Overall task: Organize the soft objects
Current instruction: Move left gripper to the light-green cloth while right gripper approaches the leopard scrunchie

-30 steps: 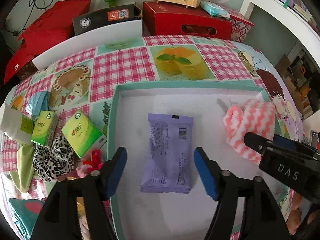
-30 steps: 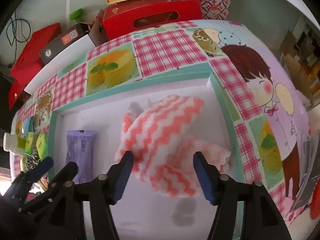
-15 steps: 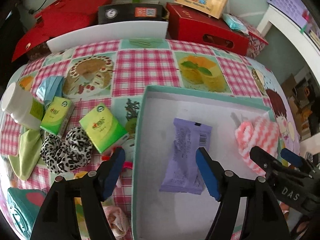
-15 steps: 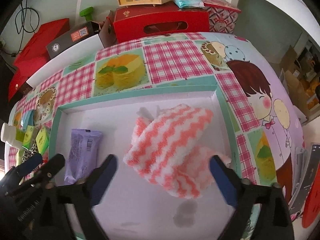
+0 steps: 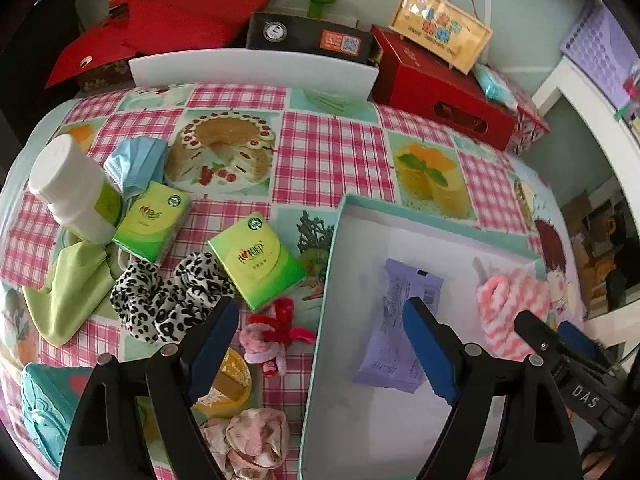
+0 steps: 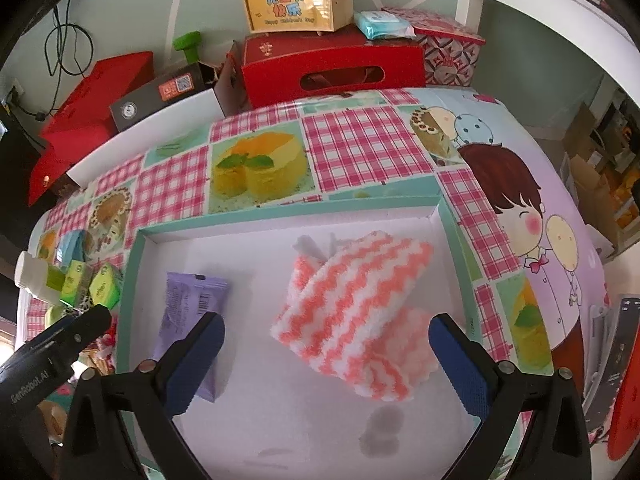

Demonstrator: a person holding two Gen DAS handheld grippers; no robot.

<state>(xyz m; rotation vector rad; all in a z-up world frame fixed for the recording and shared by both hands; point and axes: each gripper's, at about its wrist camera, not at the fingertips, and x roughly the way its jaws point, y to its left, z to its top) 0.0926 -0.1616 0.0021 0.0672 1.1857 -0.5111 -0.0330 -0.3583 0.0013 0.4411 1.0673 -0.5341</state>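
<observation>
A white tray with a teal rim (image 5: 332,264) (image 6: 134,264) holds a purple packet (image 5: 400,320) (image 6: 184,304) and a fluffy pink-and-white zigzag cloth (image 5: 504,304) (image 6: 352,304). My left gripper (image 5: 320,320) hangs over the tray's left rim, its jaws opening with nothing gripped. A small red-and-pink soft toy (image 5: 276,332) lies below the gap. My right gripper (image 6: 326,328) stands wide open above the cloth, with its pads clear of it. A leopard scrunchie (image 5: 160,296) and two green tissue packs (image 5: 256,264) lie left of the tray.
Left of the tray also lie a blue mask (image 5: 136,160), a green cloth (image 5: 68,288), a white bottle (image 5: 72,188), a crumpled pink cloth (image 5: 248,440) and a yellow item (image 5: 228,384). Red boxes (image 6: 332,68) line the table's far edge.
My left gripper moved left, off the purple packet to the tray's left rim, and its jaws widened. My right gripper's jaws spread wide around the zigzag cloth, which stays in the tray.
</observation>
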